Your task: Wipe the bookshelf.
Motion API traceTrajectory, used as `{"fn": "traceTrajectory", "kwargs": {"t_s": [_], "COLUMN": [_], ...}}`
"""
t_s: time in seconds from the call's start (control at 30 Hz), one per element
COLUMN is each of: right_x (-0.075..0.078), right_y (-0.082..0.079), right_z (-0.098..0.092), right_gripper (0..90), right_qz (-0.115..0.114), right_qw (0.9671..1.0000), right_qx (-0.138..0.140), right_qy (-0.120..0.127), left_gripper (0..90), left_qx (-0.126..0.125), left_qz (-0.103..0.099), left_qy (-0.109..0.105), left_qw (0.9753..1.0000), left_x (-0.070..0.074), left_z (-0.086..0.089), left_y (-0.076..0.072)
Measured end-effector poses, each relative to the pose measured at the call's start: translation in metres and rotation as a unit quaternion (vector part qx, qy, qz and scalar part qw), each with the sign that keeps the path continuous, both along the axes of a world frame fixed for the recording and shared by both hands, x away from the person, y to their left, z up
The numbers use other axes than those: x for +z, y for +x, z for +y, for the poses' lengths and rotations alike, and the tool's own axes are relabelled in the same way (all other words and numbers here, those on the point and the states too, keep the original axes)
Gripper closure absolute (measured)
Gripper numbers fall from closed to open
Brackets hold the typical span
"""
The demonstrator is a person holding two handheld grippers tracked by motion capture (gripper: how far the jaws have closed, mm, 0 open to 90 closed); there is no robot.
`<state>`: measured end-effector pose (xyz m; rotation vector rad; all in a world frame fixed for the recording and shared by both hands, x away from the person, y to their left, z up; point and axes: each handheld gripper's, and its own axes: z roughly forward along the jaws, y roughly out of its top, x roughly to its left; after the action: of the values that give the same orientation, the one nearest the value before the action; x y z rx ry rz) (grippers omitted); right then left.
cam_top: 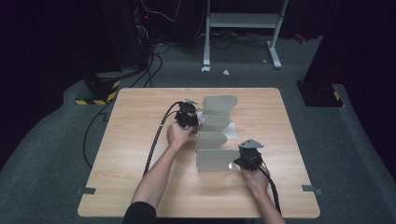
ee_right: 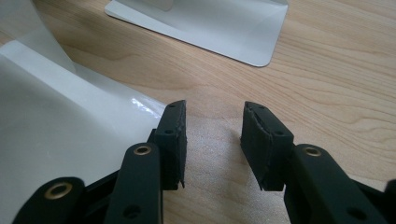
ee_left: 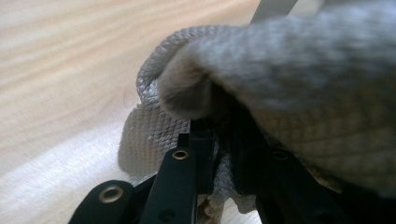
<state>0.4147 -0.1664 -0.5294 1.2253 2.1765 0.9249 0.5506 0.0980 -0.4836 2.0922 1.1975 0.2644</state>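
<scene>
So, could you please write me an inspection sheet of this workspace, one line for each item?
Surface: light wooden table, bare wood around the work.
Job's things: a grey knitted cloth and a row of pale metal bookends standing in the middle of the table.
Clutter: nothing seen on the table.
Grippers: left gripper shut on the cloth beside the bookends; right gripper open, jaws apart over bare wood next to the nearest bookend's base.
Cables: one black cable trails from the left gripper, another runs along the right forearm; more cables lie on the floor behind.
Surroundings: grey carpet, dark room, a white metal stand at the back, yellow-black striped tape on the floor.
</scene>
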Motion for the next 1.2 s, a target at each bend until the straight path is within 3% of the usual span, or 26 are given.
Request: {"fn": "traceTrajectory", "kwargs": {"t_s": [0.3,0.67,0.8,0.93,1.2], "right_x": [0.000,0.000,0.000,0.000,0.000], "right_y": [0.000,0.001,0.001,0.001,0.000], "right_z": [0.000,-0.001,-0.001,-0.001,-0.001], "right_gripper": [60.4,59.5,59.5,59.5,59.5], "right_qz": [0.001,0.002,0.002,0.002,0.002], "right_qw": [1.0000,1.0000,1.0000,1.0000,1.0000], "right_qx": [0.000,-0.001,-0.001,-0.001,-0.002], "right_qy": [0.001,0.003,0.002,0.003,0.002], "left_gripper": [80.5,80.6,80.7,80.8,80.7], "left_qx": [-0.006,-0.024,-0.028,-0.030,-0.047], "left_qz": [0.019,0.006,-0.007,-0.006,-0.014], "left_qy": [0.005,0.007,0.015,0.010,0.007], "left_qw": [0.9998,0.9997,0.9995,0.9995,0.9988], "left_x": [-0.023,-0.022,-0.021,-0.025,-0.024], "left_z": [-0.002,0.001,0.005,0.009,0.015], "left_y": [-0.002,-0.021,-0.032,-0.037,-0.061]}}
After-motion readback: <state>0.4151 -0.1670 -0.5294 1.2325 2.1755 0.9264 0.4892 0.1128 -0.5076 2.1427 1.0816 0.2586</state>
